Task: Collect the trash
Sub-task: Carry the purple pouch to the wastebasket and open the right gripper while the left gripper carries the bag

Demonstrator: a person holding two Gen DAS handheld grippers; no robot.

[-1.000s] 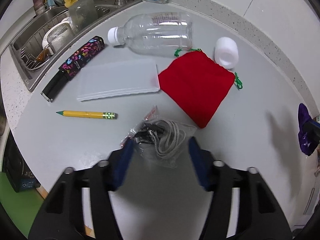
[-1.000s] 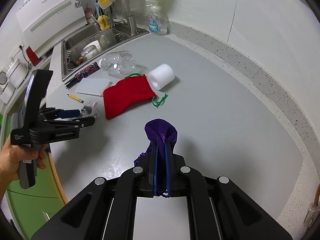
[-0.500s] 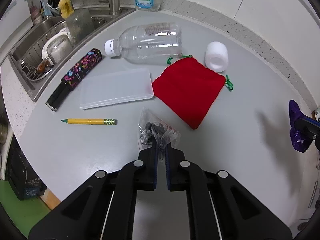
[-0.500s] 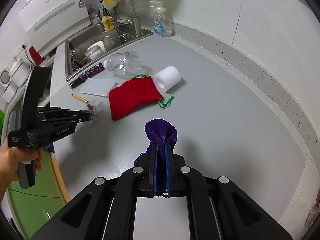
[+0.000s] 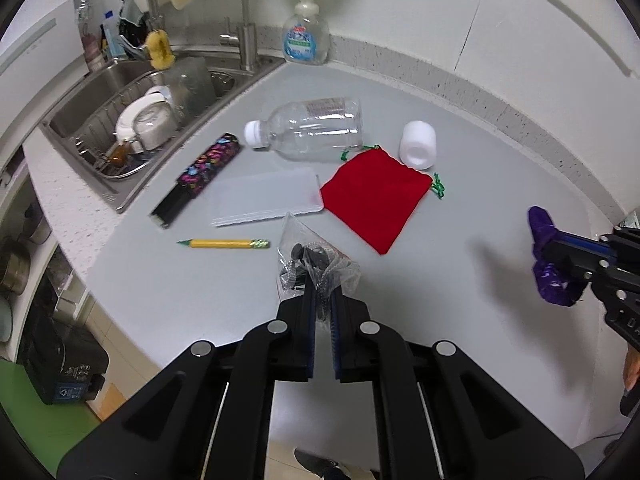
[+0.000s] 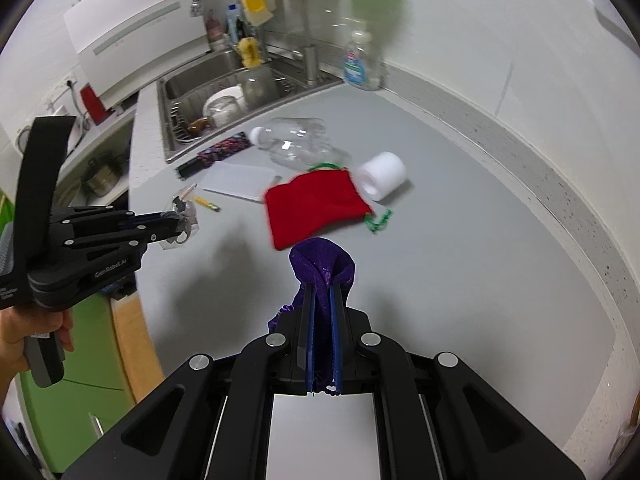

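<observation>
We find the left gripper [image 5: 323, 300], jaws apart a second ago, now clamped on the clear plastic packet [image 5: 316, 262] and lifted off the grey counter [image 5: 460, 320]; one trash item secured. The right gripper [image 6: 323, 300] stays clamped on the purple pouch [image 6: 322, 266]. Beyond lie pencil [image 5: 224, 244], red pouch [image 5: 376, 196], empty bottle [image 5: 308, 128], white roll [image 5: 418, 150]. Nothing obstructs.

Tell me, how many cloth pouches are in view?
2: a red pouch lies flat on the counter beside the white roll; a purple pouch is clamped in the right gripper.
</observation>
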